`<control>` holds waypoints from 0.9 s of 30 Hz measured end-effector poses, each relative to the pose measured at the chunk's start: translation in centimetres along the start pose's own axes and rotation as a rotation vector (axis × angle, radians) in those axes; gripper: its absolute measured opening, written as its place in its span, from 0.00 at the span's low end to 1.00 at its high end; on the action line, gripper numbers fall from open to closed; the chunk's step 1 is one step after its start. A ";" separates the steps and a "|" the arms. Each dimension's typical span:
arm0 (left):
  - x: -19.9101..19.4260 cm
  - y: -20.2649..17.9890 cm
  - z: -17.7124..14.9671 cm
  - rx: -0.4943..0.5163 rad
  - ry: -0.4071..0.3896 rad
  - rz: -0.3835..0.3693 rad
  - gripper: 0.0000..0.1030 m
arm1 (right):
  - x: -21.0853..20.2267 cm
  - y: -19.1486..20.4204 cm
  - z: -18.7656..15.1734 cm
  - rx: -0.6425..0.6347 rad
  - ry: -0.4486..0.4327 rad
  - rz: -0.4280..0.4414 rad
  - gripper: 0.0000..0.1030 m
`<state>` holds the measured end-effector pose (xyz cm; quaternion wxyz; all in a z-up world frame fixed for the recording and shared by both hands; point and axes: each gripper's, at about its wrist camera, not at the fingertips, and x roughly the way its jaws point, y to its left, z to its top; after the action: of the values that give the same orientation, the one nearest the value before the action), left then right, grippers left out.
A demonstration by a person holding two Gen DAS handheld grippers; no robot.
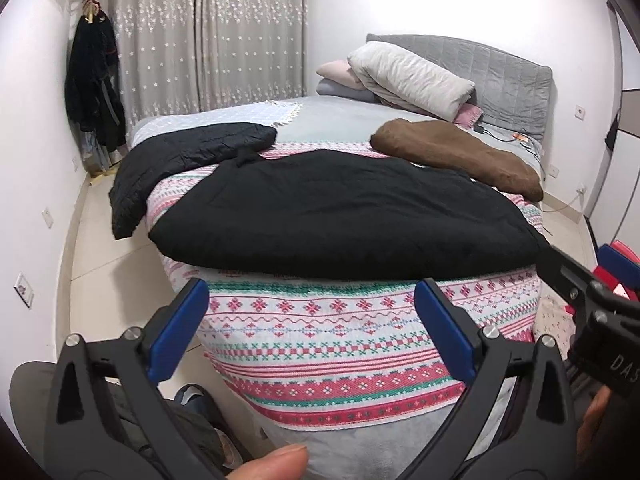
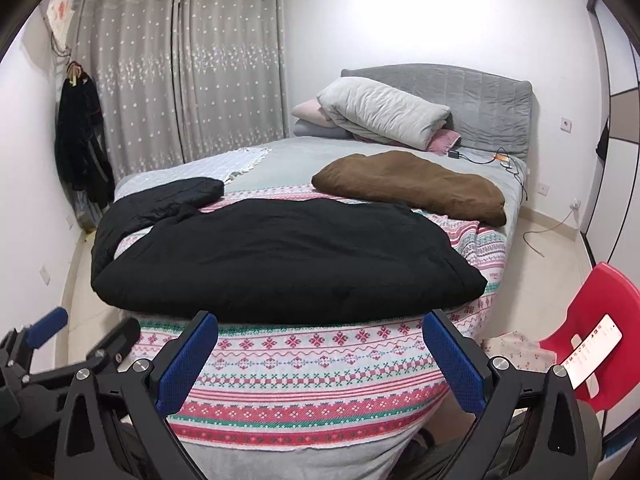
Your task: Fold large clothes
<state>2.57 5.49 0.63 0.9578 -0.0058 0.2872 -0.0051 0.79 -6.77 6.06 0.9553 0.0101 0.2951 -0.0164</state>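
Left wrist view: bed [image 1: 344,116] fills centre frame, grey headboard [image 1: 500,76] at upper right, star-pattern curtain [image 1: 208,32] upper left. Patterned pink/green blanket [image 1: 320,332] covers the near end of the bed and drapes over its foot toward bottom centre. Large black garment [image 1: 344,216] lies spread across the blanket mid-frame, near edge at the bed's foot; one sleeve [image 1: 180,160] runs out to the left, bends and hangs off the bed's left side. Brown garment [image 1: 460,152] lies folded behind it, right of centre, front edge touching or just beside the black one. Rolled white duvet [image 1: 412,76] and pink pillow [image 1: 336,72] stacked against the headboard. Dark clothes [image 1: 94,92] hang on the wall at far left.

Left gripper [image 1: 312,328]: blue pads spread wide, nothing between them, held below the black garment's near edge, not touching it.

Right wrist view: same layout, black garment [image 2: 280,256] centre, brown garment [image 2: 412,184] upper right of it, red chair [image 2: 592,320] at lower right with a white tag on it. Right gripper [image 2: 320,356]: jaws wide apart, empty, in front of the blanket [image 2: 312,372] drape below the garment's hem. Left gripper [image 2: 60,344] shows at lower left edge. Right gripper also visible at right edge of left wrist view [image 1: 592,280].
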 end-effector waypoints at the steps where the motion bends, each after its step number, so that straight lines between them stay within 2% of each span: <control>1: 0.1 -0.1 0.0 0.001 0.005 -0.006 0.99 | 0.0 0.0 0.0 0.000 -0.004 0.000 1.00; 11: 0.3 -0.4 0.0 0.001 -0.003 0.008 0.99 | 0.7 -0.3 -0.2 0.001 -0.006 -0.022 1.00; 27: 0.9 -0.3 -0.2 -0.018 0.028 0.015 0.99 | 1.4 0.0 -0.4 -0.018 0.024 -0.041 1.00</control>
<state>3.23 5.19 -0.01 0.9536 -0.0122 0.3008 0.0046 1.68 -6.80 4.93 0.9512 -0.0046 0.3067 -0.0334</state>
